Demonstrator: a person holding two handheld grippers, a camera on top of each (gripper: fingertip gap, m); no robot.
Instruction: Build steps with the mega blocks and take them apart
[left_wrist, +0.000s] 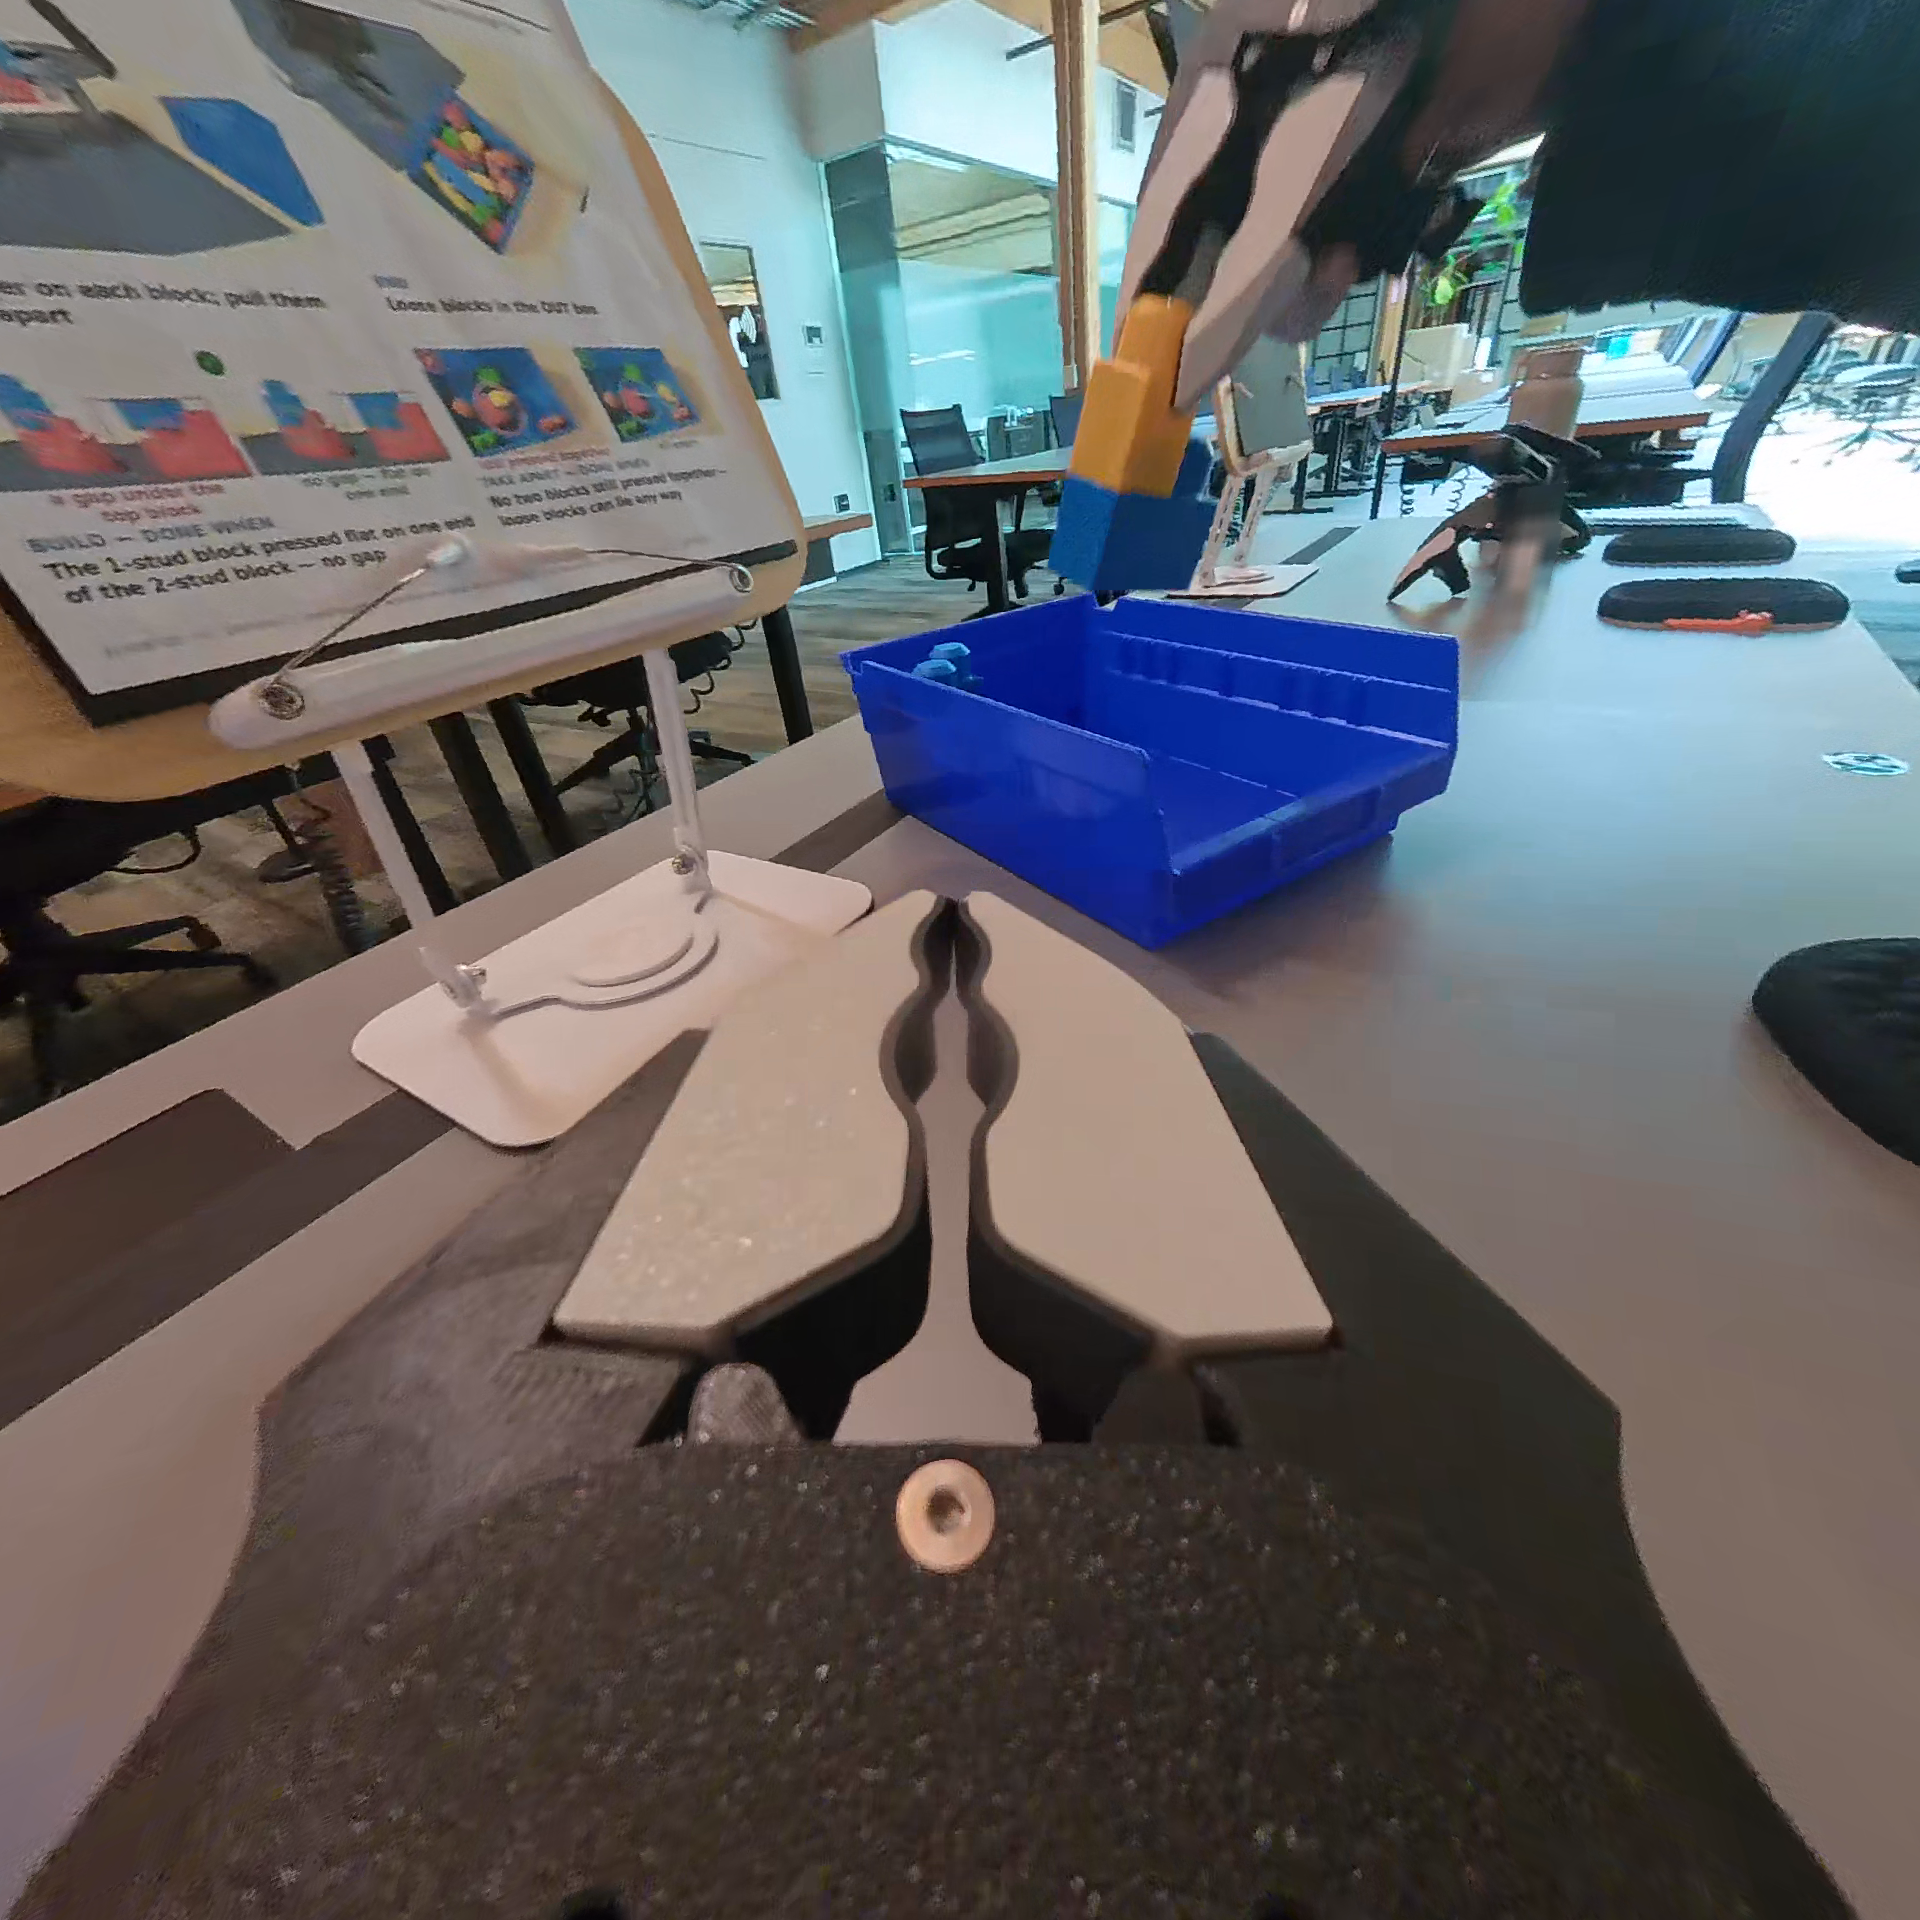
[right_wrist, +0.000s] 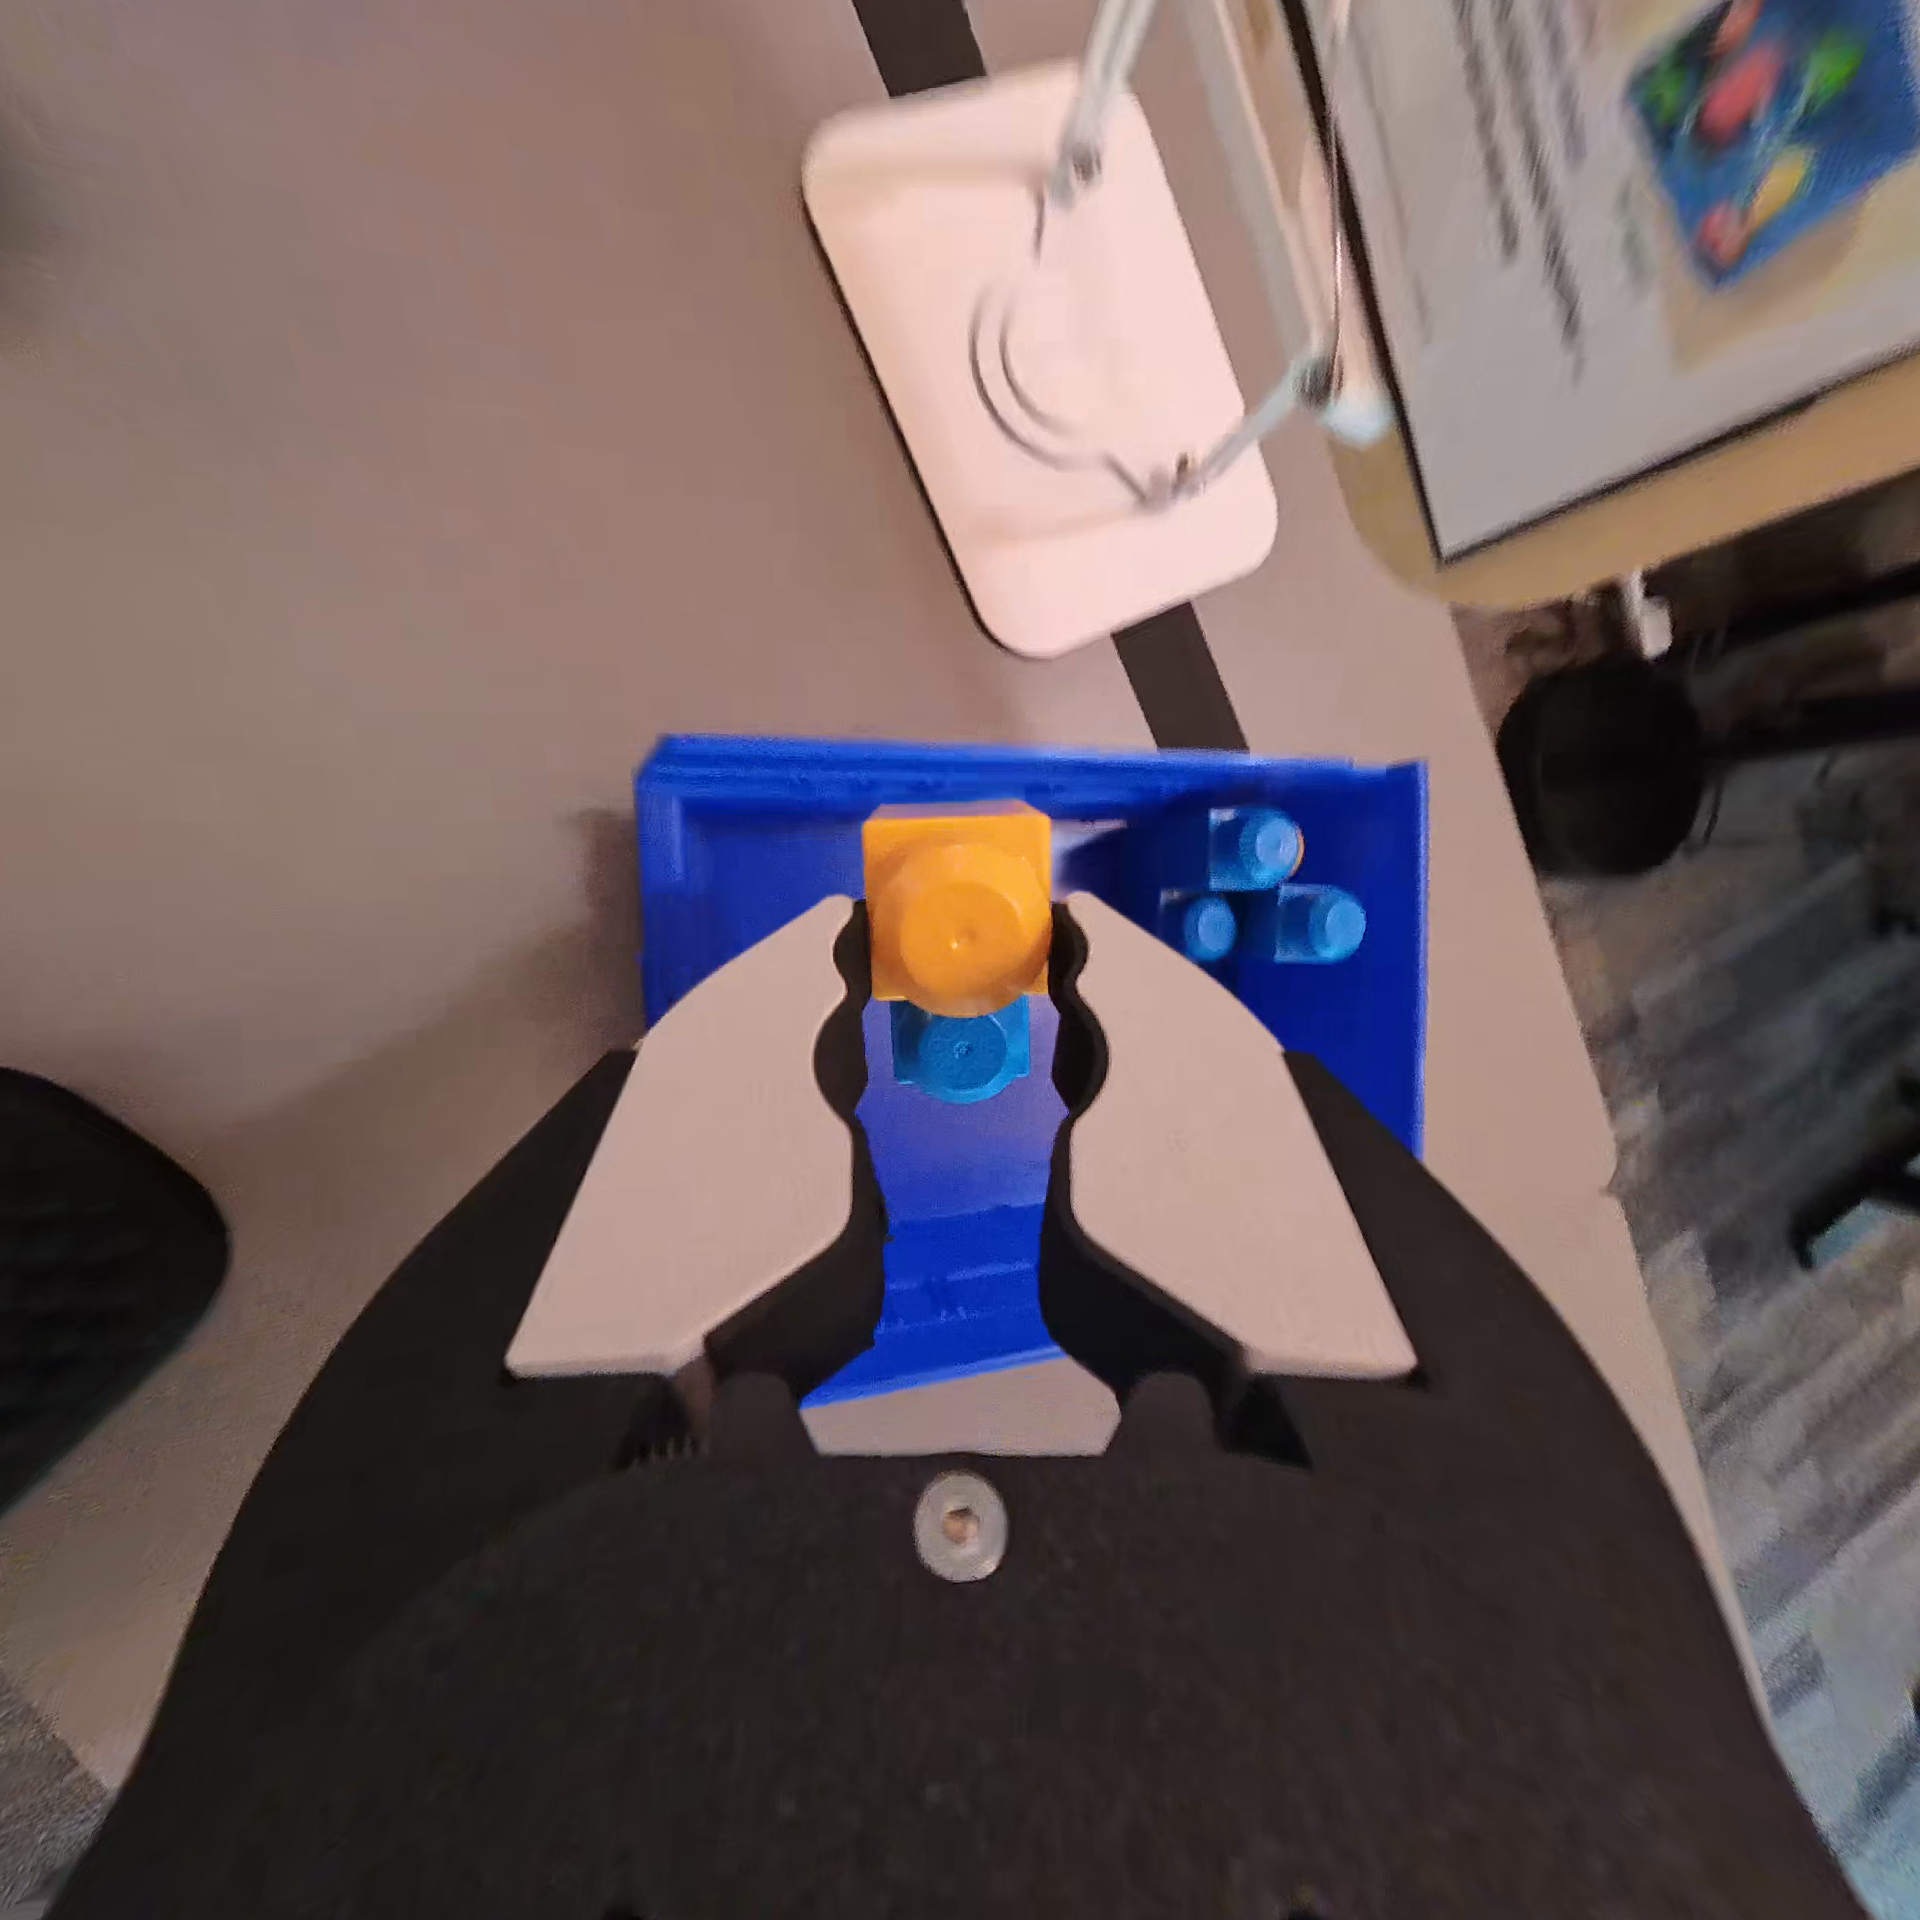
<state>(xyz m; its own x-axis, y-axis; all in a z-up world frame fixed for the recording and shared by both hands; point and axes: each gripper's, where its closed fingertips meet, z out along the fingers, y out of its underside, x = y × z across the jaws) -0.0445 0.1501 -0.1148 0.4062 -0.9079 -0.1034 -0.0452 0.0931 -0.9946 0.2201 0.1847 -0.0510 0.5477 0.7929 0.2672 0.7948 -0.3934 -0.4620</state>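
The right gripper (right_wrist: 958, 914) grips an orange block (right_wrist: 954, 914) stacked on a blue block (right_wrist: 961, 1051), holding the pair above the blue bin (right_wrist: 1392, 997). Loose blue blocks (right_wrist: 1262, 894), perhaps three, lie in one corner. The left gripper (left_wrist: 954, 920) hovers low over the table (left_wrist: 1558, 935), jaws nearly closed and empty.

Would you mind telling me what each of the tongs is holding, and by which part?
The right tongs grip the orange block by its sides, a blue block hanging attached beneath. The left tongs hold nothing.
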